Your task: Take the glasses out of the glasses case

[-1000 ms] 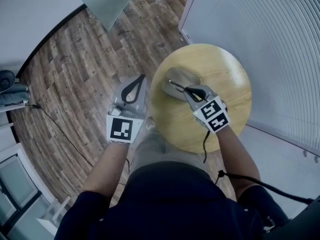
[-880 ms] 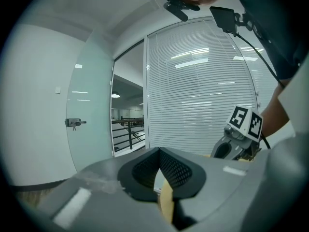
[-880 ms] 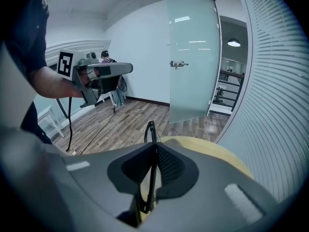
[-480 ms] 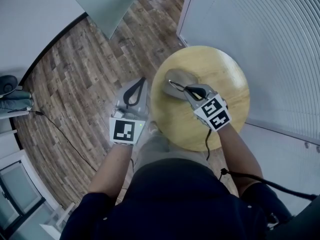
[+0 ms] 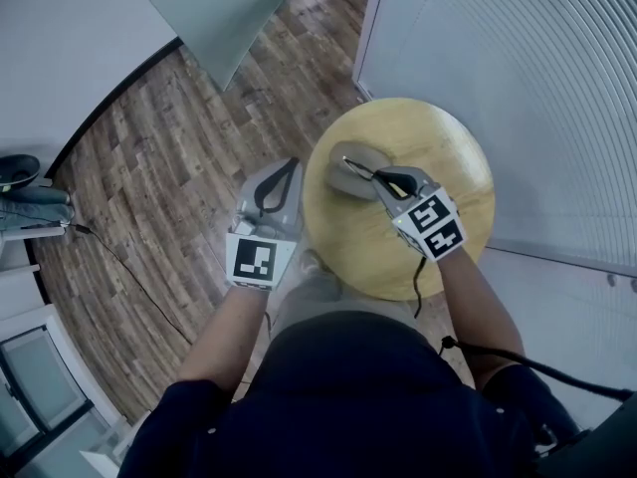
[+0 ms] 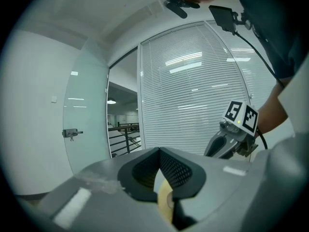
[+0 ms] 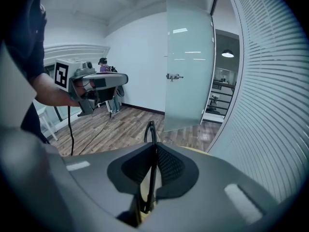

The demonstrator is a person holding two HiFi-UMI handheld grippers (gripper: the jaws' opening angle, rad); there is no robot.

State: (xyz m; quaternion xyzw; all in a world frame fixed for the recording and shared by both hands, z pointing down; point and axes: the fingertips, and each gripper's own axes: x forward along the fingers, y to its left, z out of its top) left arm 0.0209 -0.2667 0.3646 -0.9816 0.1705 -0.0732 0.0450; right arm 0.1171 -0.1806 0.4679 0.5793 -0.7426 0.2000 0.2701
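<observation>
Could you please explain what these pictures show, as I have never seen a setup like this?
There is no robot: a person holds a two-jaw gripper in each hand. One picture comes from a camera on the person's head, looking steeply down; the other two come from cameras riding on the grippers, looking along their jaws. A grey glasses case lies on a round wooden table. The right gripper is shut on a thin black pair of glasses at the case. The left gripper hangs beside the table, over the wooden floor, jaws together and empty. The black-and-white squares are marker cubes on the grippers.
</observation>
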